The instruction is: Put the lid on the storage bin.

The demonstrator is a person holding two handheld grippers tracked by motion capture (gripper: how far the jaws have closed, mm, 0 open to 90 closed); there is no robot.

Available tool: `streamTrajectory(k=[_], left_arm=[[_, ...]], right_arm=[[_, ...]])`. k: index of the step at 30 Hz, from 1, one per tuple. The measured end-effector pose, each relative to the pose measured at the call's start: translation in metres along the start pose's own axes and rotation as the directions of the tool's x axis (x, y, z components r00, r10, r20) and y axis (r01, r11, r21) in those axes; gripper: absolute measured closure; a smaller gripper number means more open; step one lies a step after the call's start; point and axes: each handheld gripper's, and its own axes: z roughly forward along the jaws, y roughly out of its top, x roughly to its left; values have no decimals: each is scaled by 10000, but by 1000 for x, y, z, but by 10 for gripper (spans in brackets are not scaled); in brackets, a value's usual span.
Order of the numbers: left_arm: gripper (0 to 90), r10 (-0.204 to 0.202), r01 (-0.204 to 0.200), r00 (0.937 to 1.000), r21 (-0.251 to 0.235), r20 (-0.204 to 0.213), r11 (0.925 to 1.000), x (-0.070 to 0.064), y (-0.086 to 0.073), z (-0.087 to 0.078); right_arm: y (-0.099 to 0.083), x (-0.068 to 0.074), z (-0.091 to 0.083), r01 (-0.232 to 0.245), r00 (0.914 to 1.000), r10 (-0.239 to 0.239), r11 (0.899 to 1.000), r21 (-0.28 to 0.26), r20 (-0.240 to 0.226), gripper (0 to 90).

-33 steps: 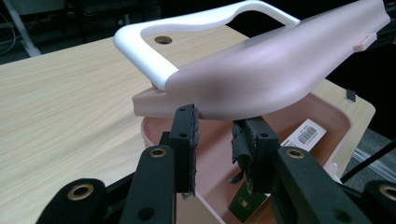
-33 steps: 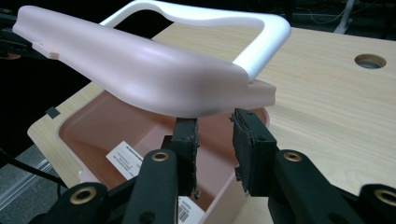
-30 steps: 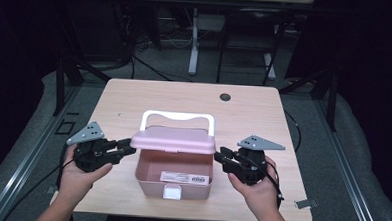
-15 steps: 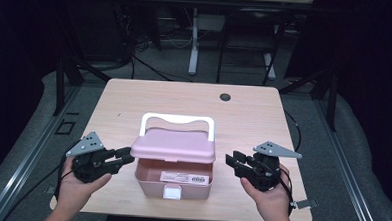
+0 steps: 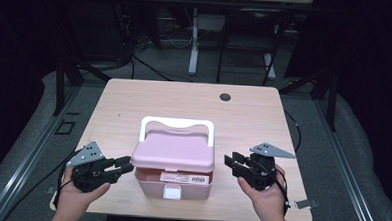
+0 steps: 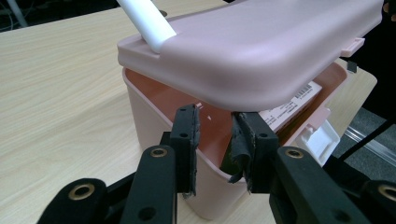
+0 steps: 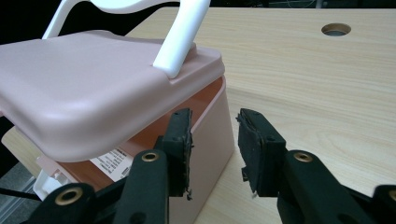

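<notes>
Both grippers backed off the pink storage box (image 5: 174, 169) at the worktop's (image 5: 134, 103) near edge. Lid (image 5: 174, 150) now rests ajar, unlatched. Left gripper (image 5: 117, 165) and right gripper (image 5: 232, 161): jaws released, empty. Opening likely next.

Blk tools (image 5: 124, 165), grey tri plates (image 5: 86, 153)

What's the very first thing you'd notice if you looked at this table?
The pink box near the front edge of the wooden table stands out, its lid tilted ajar with a white handle lying behind. A labelled white packet peeks out under the lid. The left gripper and right gripper, both open, flank the box.
</notes>
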Motion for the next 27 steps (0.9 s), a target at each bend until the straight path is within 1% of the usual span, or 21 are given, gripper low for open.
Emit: streamTrajectory(k=[6,7,9,13,14,17,18,24,27], left_arm=[[718,-57,57,10000,29,42,10000,-1,-5,0],[728,-71,71,9999,32,83,10000,-1,-7,0],[735,-84,83,9999,107,106,9999,-2,-9,1],[753,-84,81,9998,159,193,9998,-1,-14,3],[753,-136,133,9998,197,177,9997,-1,-15,3],[755,-108,104,9998,282,159,9995,0,-18,2],[756,-179,176,9997,219,146,9996,-1,-19,3],[758,-132,128,9999,445,86,9989,0,-24,3],[755,-124,127,9999,562,-53,9983,2,-27,4]], right_arm=[[-2,-2,0,-101,9999,101,9999,-42,22,644],[-3,-3,1,-207,9998,207,9998,-37,25,644],[-4,-4,2,-207,9998,207,9998,-40,54,644],[-10,-10,6,-401,9991,400,9992,82,171,644],[-10,-10,6,-401,9991,400,9992,82,171,644],[-12,-13,7,-446,9986,444,9990,77,275,644],[-13,-14,8,-561,9981,559,9984,61,277,644],[-15,-17,8,-680,9972,679,9977,43,326,644],[-16,-19,9,-749,9966,748,9972,24,352,644]])
